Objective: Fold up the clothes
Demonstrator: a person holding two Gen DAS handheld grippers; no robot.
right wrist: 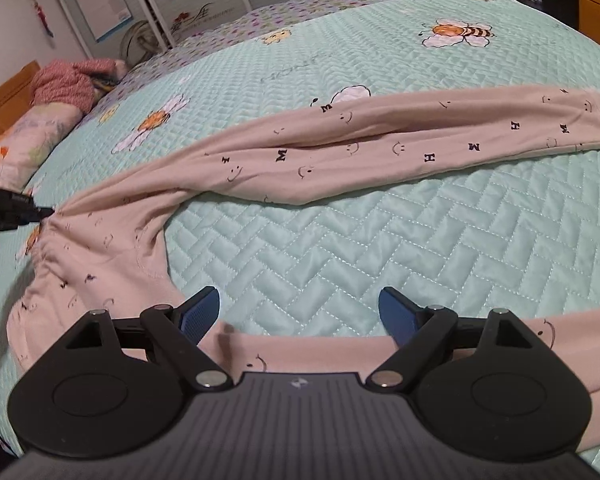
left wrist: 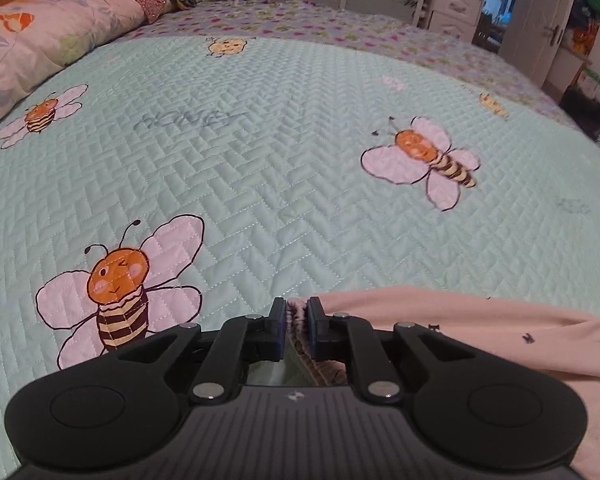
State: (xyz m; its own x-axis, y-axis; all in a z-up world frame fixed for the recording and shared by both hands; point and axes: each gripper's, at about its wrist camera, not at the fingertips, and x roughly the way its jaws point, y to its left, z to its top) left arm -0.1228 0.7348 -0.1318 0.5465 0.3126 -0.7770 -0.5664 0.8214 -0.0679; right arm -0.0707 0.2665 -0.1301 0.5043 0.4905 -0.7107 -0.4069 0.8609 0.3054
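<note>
Pink trousers (right wrist: 340, 148) on the bee quilt (right wrist: 300, 248); left claw grips the waistband.
Left wrist view: left gripper (left wrist: 297, 320) pinches bunched waistband (left wrist: 296, 312), pads nearly together; trousers cut off at right edge. Right wrist view: right gripper (right wrist: 300, 312) spread wide, holding nothing, above the near leg (right wrist: 300, 352), largely hidden by its body.

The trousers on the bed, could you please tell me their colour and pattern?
The trousers are pale pink with small black letters and smiley faces, clearest in the right wrist view.
</note>
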